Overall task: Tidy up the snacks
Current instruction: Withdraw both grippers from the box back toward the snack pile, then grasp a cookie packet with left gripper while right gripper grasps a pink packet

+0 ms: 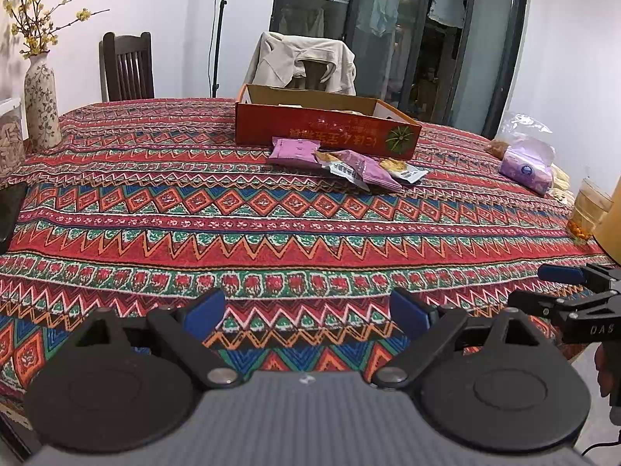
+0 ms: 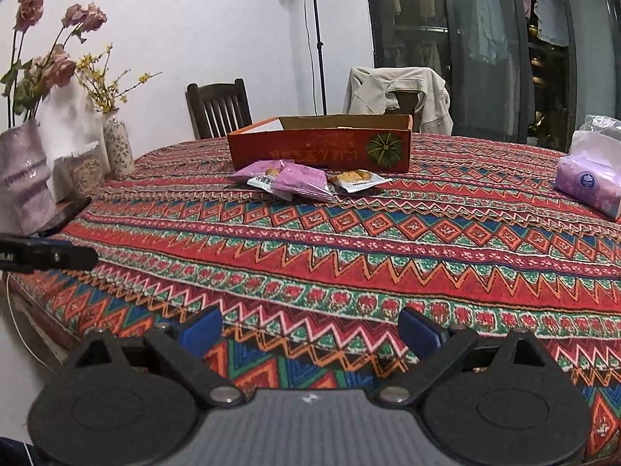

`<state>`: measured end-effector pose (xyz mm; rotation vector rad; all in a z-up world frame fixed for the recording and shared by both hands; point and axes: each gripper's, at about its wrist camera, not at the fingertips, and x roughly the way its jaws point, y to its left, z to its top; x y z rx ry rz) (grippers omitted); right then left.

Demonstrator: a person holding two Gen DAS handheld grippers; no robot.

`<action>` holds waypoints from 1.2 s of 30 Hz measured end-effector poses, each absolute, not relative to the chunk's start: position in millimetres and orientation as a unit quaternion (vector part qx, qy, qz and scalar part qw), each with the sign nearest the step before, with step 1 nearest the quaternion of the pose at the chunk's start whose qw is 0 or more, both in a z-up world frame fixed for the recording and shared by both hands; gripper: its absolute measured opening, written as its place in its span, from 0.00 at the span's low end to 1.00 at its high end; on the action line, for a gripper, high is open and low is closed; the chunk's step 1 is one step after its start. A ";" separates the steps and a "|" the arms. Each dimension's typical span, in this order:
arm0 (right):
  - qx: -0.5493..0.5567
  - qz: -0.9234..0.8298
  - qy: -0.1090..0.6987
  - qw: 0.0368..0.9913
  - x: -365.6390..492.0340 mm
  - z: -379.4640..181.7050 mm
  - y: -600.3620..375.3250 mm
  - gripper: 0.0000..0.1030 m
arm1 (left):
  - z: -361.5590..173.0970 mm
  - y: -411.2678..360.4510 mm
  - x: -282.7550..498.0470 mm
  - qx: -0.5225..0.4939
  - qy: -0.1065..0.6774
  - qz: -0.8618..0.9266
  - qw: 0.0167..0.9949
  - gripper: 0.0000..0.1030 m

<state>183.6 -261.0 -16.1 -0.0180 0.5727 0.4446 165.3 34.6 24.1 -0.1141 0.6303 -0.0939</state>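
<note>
- Left hand-held gripper: jaws released and wide, nothing between the blue pads; it sits over the near edge of the table, above the patterned cloth.
- Right hand-held gripper: jaws likewise spread, pads bare; also at the near edge, well apart from the goods.
- Snacks: a small heap of packets — two purple, two clear with white labels — lying on the cloth at 12 o'clock from the left gripper, far across the table. Packets overlap one another.
- Box: open red carton, printed side facing the cameras, standing just behind the heap; the nearest purple packet lies against or just beside its front wall — contact cannot be confirmed. Contents largely hidden by the wall.
- Tissue pack: purple, at 2 o'clock from the right gripper, near the table's right edge.
- Vase: floral, with yellow sprigs, at 10 o'clock from the left gripper.
- Glass: holds amber liquid, at 2 o'clock in the left view.
- Chairs: one bare, one draped with a pale jacket, both beyond the far edge.
</note>
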 end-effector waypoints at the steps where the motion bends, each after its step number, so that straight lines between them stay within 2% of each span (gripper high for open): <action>1: -0.007 0.218 0.281 0.935 188.3 -13.8 -260.8 0.95 | 23.9 35.7 168.1 -0.057 0.311 -0.046 0.948 0.91; 8: 0.001 0.243 0.277 0.930 248.4 5.6 -243.1 0.93 | 22.1 53.9 203.6 -0.087 0.311 -0.037 0.946 0.91; 12: 0.044 0.282 0.276 0.918 320.6 14.3 -221.3 0.92 | 18.4 69.7 230.5 -0.123 0.318 -0.035 0.940 0.91; 14: 0.073 0.293 0.292 0.907 367.0 11.6 -207.6 0.85 | 17.2 75.2 241.8 -0.128 0.318 -0.030 0.939 0.90; 18: 0.072 0.285 0.314 0.903 428.7 -0.2 -181.4 0.85 | 16.6 78.7 266.2 -0.126 0.320 -0.024 0.939 0.90; 19: 0.069 0.282 0.322 0.901 438.1 -5.2 -177.3 0.80 | 17.2 76.6 273.2 -0.122 0.319 -0.027 0.939 0.89; 22: 0.054 0.270 0.339 0.900 454.1 -18.1 -169.0 0.58 | 20.1 63.6 294.9 -0.106 0.317 -0.043 0.941 0.84; 27: 0.026 0.254 0.298 0.920 424.1 -10.6 -192.2 0.57 | 23.9 11.7 356.4 -0.061 0.310 -0.102 0.943 0.82; 29: 0.015 0.226 0.283 0.932 406.2 -6.6 -212.9 0.57 | 14.3 -14.4 386.4 -0.035 0.327 -0.117 0.937 0.79; 33: 0.039 0.189 0.286 0.939 370.6 -10.8 -262.5 0.57 | -8.1 -58.3 426.7 0.034 0.349 -0.087 0.932 0.66; 36: 0.047 0.159 0.292 0.942 345.7 -19.7 -285.2 0.57 | -8.8 -65.3 425.9 0.028 0.341 -0.091 0.935 0.43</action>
